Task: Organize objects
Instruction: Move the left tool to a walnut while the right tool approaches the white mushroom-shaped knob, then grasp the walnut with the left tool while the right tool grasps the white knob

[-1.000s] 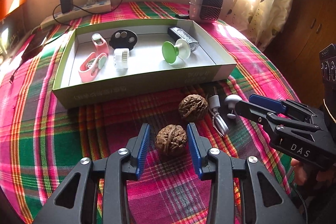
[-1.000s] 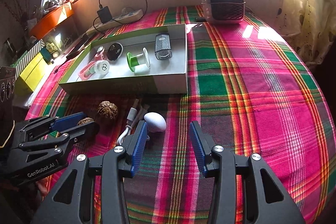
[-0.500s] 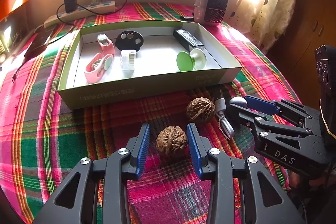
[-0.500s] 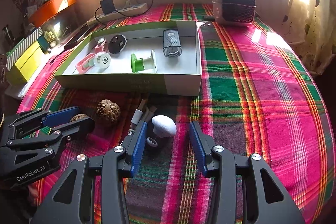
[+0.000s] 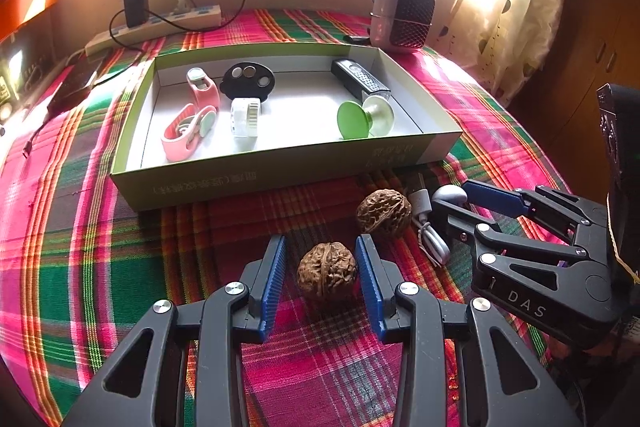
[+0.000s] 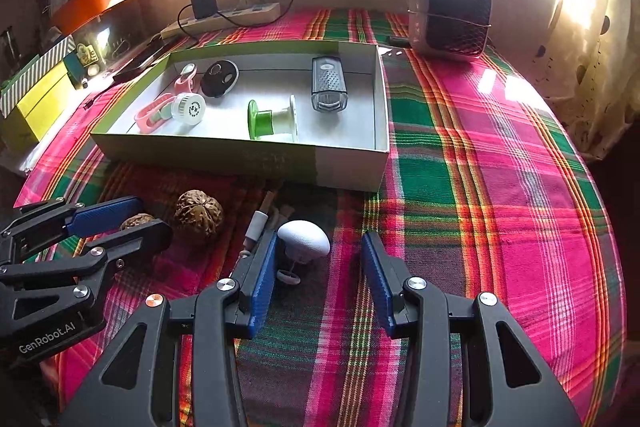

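Observation:
A brown walnut [image 5: 327, 273] lies on the plaid cloth between the open fingers of my left gripper [image 5: 321, 259], not clamped. A second walnut [image 5: 384, 213] lies just beyond it, also in the right wrist view [image 6: 199, 213]. A white mushroom-shaped object [image 6: 304, 237] lies between the open fingers of my right gripper [image 6: 320, 257], near the left finger. A white cable [image 5: 430, 227] lies beside it. The shallow green box [image 5: 280, 175] holds a pink clip, a black disc, a white round piece, a green spool and a dark grater-like piece.
A small heater [image 6: 452, 15] stands at the back right. A power strip with a charger [image 5: 156, 23] lies along the back wall. Yellow and orange boxes [image 6: 40, 95] stand at the left. A curtain [image 5: 520, 7] hangs at the right.
Both grippers have moved forward a little. The white mushroom-shaped object now sits deeper between the right fingers. The walnut stays between the left fingers.

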A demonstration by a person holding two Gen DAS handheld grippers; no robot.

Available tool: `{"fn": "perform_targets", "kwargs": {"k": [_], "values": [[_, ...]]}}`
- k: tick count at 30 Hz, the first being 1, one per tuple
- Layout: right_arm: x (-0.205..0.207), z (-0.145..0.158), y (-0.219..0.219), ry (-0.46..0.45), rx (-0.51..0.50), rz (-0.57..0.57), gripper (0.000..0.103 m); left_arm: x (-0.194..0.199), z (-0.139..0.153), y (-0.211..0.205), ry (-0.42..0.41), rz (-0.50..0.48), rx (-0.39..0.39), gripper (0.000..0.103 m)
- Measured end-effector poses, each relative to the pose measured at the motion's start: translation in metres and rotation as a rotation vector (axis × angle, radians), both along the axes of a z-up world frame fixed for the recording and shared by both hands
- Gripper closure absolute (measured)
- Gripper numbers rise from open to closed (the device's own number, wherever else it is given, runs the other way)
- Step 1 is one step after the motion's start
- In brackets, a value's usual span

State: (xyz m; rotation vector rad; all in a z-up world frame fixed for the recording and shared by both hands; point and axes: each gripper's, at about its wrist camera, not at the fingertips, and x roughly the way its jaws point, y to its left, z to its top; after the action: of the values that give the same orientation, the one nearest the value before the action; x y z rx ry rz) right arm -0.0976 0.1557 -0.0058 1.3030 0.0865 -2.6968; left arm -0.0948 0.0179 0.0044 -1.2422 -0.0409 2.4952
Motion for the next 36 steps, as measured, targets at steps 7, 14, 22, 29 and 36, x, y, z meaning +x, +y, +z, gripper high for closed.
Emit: {"fn": "perform_targets", "kwargs": {"k": [7, 14, 22, 29, 36], "values": [[0.0000, -0.0005, -0.0017, 0.001, 0.014, 0.003, 0.060, 0.0003, -0.0005, 0.0001, 0.002, 0.000, -0.001, 0.069], [0.0004, -0.0001, -0.0006, 0.002, 0.005, 0.004, 0.062, 0.0004, -0.0005, -0.0001, 0.003, 0.001, -0.004, 0.071], [0.0008, 0.0010, -0.0003, 0.004, -0.006, 0.012, 0.072, 0.0002, -0.0006, -0.0015, 0.006, 0.011, -0.013, 0.076], [0.0016, 0.0013, -0.0002, 0.005, -0.013, 0.013, 0.077, 0.0008, -0.0009, -0.0010, 0.008, 0.011, -0.016, 0.076], [0.0017, 0.0013, 0.0004, 0.005, -0.016, 0.010, 0.077, 0.0010, -0.0010, -0.0008, 0.009, 0.011, -0.015, 0.076]]}}
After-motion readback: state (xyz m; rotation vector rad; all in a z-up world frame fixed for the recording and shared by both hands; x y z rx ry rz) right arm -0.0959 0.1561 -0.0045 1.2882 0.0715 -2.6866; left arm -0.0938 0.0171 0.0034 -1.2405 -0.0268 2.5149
